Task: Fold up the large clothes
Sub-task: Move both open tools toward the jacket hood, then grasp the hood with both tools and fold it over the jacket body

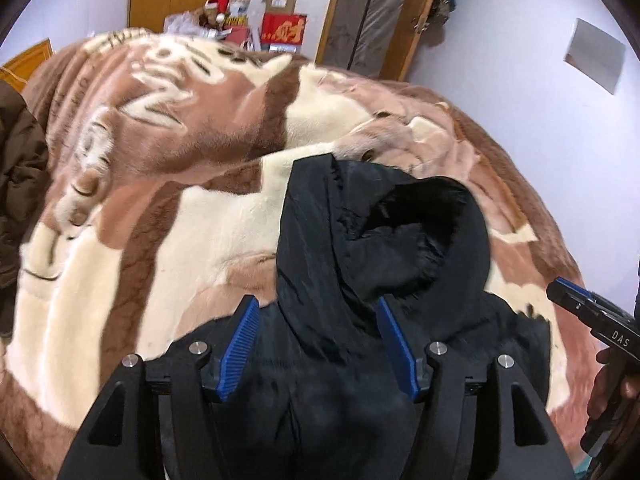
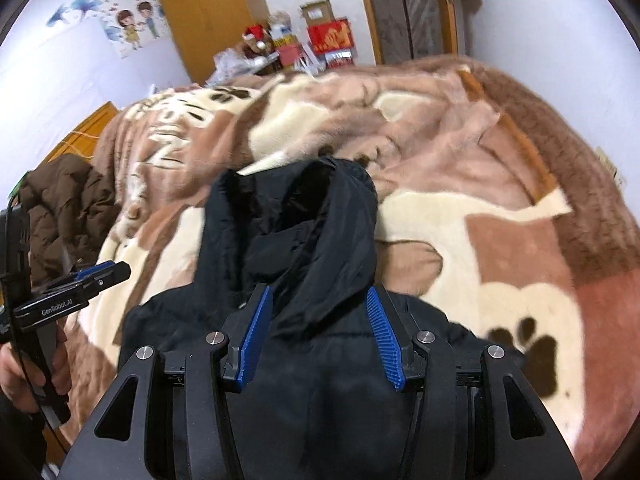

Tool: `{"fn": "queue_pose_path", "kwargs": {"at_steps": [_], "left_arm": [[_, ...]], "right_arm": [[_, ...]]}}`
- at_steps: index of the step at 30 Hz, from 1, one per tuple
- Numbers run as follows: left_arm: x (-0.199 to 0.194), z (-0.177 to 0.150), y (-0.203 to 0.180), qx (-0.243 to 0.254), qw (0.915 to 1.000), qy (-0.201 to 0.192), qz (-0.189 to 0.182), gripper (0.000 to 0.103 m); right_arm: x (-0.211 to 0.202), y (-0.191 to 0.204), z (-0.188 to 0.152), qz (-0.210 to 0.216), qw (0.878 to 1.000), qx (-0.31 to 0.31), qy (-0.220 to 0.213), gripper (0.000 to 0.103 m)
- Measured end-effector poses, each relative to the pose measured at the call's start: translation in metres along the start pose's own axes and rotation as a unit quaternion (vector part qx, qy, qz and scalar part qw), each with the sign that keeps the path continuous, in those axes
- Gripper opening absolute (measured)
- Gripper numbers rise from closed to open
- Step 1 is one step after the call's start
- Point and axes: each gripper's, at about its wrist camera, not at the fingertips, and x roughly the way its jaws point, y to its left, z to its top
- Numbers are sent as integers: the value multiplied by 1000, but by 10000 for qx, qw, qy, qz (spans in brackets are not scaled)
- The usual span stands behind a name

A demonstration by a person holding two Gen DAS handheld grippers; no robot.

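Note:
A black hooded padded jacket [image 1: 360,264] lies on the bed's brown and cream blanket [image 1: 132,240], hood pointing away from me. My left gripper [image 1: 316,316] is open, hovering over the jacket's collar area with nothing between its blue pads. In the right wrist view the same jacket [image 2: 288,232] lies below my right gripper [image 2: 318,308], which is also open over the base of the hood. The right gripper shows at the right edge of the left wrist view [image 1: 588,312]; the left gripper shows at the left edge of the right wrist view [image 2: 96,276].
A brown padded coat [image 2: 68,208] lies bunched at the bed's left side, also in the left wrist view [image 1: 16,184]. Red boxes [image 1: 282,32] and clutter stand beyond the bed by a wooden wardrobe [image 2: 208,12]. A white wall [image 1: 560,128] runs along the right.

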Motion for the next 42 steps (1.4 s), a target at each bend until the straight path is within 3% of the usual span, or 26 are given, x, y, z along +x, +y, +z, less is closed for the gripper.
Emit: {"fn": "queue_pose_path", "kwargs": {"at_steps": [7,11,14,15,16,17,20,24,31,36,42], "left_arm": [[92,23,18,-307,9984,472,-31,64],[125,33,25,-456,9976,520,-52,64],[141,37,28,-608,9962,538,-314,62],[145,37,28,-635,9957,553,-389,46],[148,36,27,-642,9952,587,-438,33],[150,35,26,-643,9946,656,-482,19],[136,30,21,-508,9965,394,-526,11],[89,23,19,-435,9971,-70,-614,10],[-17,-23,27,-460,9904,-847,-995,10],[-56,-81,29,-404,9907,-900,-938,10],[-60,-140,40,-527,9951,-437,-714,10]], "right_arm": [[73,-32,27,41,9990,255,353,50],[100,-41,39,136,9982,397,425,50],[117,-40,45,221,9974,436,521,50],[118,-38,45,263,9975,427,501,47],[117,-35,45,278,9977,403,459,18],[117,-32,45,295,9978,395,451,10],[99,-21,44,293,9989,308,180,9],[55,-6,35,378,9989,129,-234,9],[-39,11,-25,741,9944,77,-753,9],[-64,10,-85,736,9956,151,-557,9],[-54,6,-150,565,9980,257,124,12]]}}
